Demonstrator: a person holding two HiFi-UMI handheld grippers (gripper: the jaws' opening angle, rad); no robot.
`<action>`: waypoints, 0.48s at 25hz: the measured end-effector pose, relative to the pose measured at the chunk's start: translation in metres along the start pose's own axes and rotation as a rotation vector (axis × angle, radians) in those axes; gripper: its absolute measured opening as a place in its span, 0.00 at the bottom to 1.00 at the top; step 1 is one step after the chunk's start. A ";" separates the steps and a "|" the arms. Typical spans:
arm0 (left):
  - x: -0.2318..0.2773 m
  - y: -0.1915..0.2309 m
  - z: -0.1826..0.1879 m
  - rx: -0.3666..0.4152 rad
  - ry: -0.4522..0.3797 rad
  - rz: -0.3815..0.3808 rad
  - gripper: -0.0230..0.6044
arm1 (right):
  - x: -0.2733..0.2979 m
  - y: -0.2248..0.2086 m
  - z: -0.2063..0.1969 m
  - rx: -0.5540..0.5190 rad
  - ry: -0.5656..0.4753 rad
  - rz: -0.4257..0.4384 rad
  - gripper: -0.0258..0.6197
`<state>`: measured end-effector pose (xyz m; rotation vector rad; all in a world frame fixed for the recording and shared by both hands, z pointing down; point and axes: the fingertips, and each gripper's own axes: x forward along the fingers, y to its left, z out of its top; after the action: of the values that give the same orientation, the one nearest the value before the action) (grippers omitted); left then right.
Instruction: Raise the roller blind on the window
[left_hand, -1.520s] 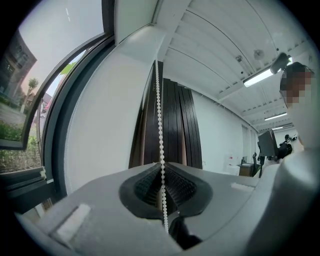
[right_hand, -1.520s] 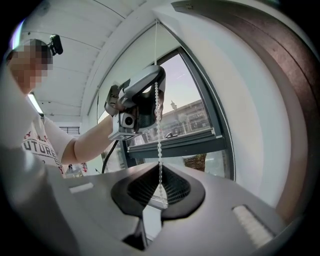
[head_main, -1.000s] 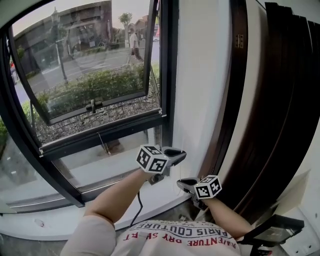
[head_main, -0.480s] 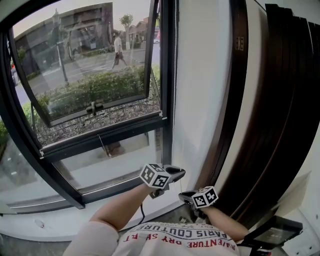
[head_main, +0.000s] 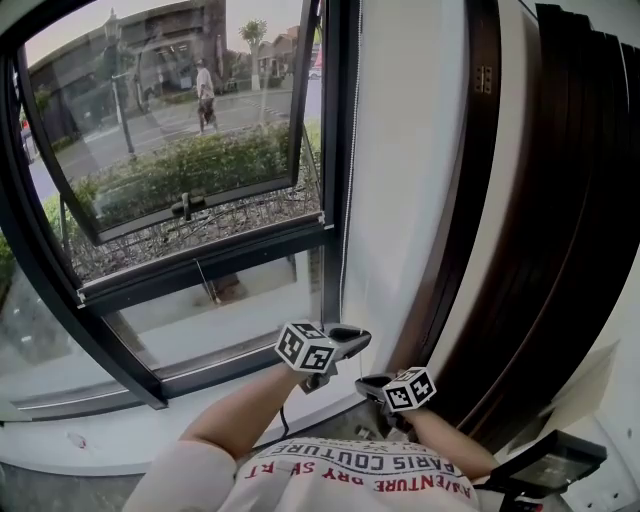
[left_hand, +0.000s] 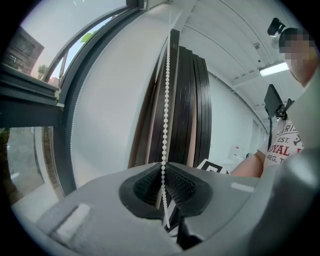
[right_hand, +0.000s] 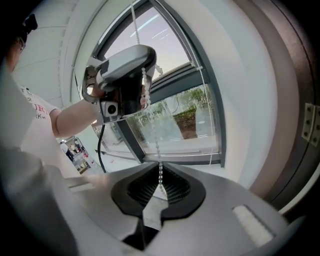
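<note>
Bead chain hangs at the right frame of the window; left gripper and right gripper each pinch it between closed pads, left above right. Judged light and limp, with the beads aiding grip; best taken high on the taut strand.

The left gripper occupies the near edge of the view, its jaws closed on a white bead chain. The chain passes between the black ribbed pads and runs straight up, taut, to the top of the view. Behind it stand dark vertical panels. A white wall lies left of them, and further left a dark window frame. A marker cube shows just right of the jaws. At the right edge is a person's printed shirt.
</note>
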<state>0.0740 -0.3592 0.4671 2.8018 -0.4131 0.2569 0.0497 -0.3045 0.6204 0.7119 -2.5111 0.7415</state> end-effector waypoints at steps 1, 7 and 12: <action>-0.002 0.004 0.001 -0.012 -0.017 0.015 0.07 | -0.001 0.000 0.000 -0.010 -0.002 -0.002 0.08; -0.013 0.011 -0.002 -0.036 -0.066 0.086 0.12 | -0.005 0.002 0.004 -0.052 -0.035 -0.036 0.09; -0.020 0.013 0.003 0.006 -0.099 0.163 0.24 | -0.014 0.000 0.021 -0.061 -0.100 -0.058 0.21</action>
<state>0.0515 -0.3673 0.4630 2.7980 -0.6659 0.1542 0.0556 -0.3120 0.5968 0.8146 -2.5785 0.6204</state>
